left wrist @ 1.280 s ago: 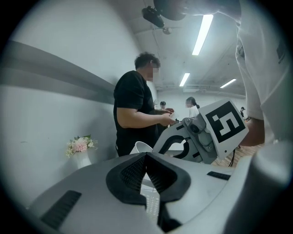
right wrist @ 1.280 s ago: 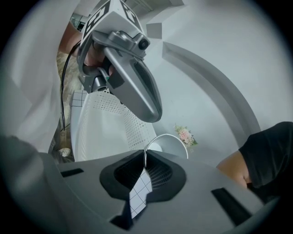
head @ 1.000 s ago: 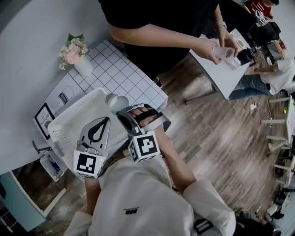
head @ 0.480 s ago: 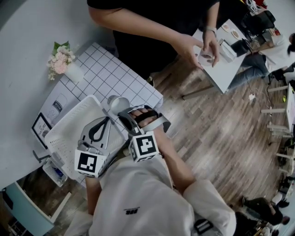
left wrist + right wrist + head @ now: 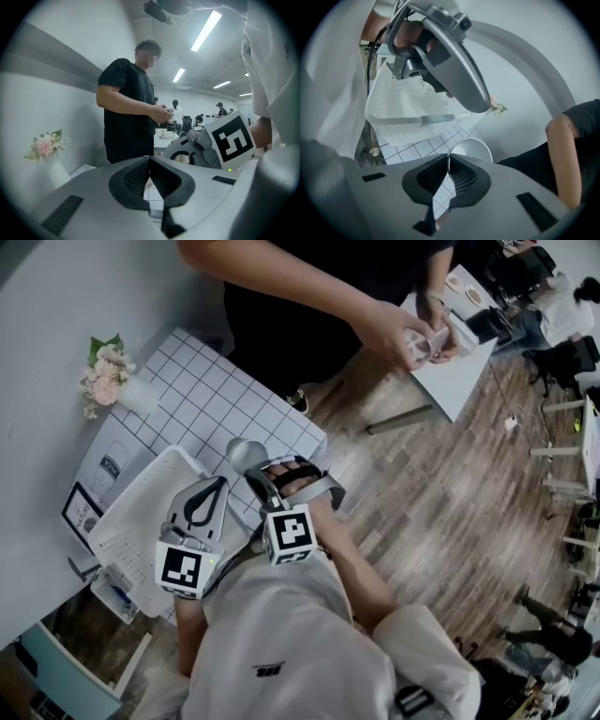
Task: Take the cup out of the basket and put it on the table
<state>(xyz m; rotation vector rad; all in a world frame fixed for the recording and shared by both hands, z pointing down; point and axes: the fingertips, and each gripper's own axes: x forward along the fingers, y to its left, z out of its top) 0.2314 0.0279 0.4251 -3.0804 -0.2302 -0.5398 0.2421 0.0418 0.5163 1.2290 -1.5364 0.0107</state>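
Note:
A small white cup (image 5: 246,454) is pinched by its rim in my right gripper (image 5: 253,474), just past the right corner of the white perforated basket (image 5: 131,521) and over the gridded table top (image 5: 216,390). In the right gripper view the cup (image 5: 472,149) is tilted with its mouth toward the camera, and the gripper (image 5: 448,165) is shut on the rim. I cannot tell whether the cup touches the table. My left gripper (image 5: 219,484) hovers over the basket, shut with nothing in it; in its own view the gripper (image 5: 150,163) has its jaws pressed together.
A vase of pink flowers (image 5: 105,381) stands at the table's far left, with a small framed card (image 5: 82,512) near the basket. A person in a black shirt (image 5: 328,296) stands behind the table handling something. Wooden floor (image 5: 450,484) lies to the right.
The right gripper has carried the cup a little further from the basket, over the gridded top. The left gripper stays over the basket. The person behind has shifted their hands.

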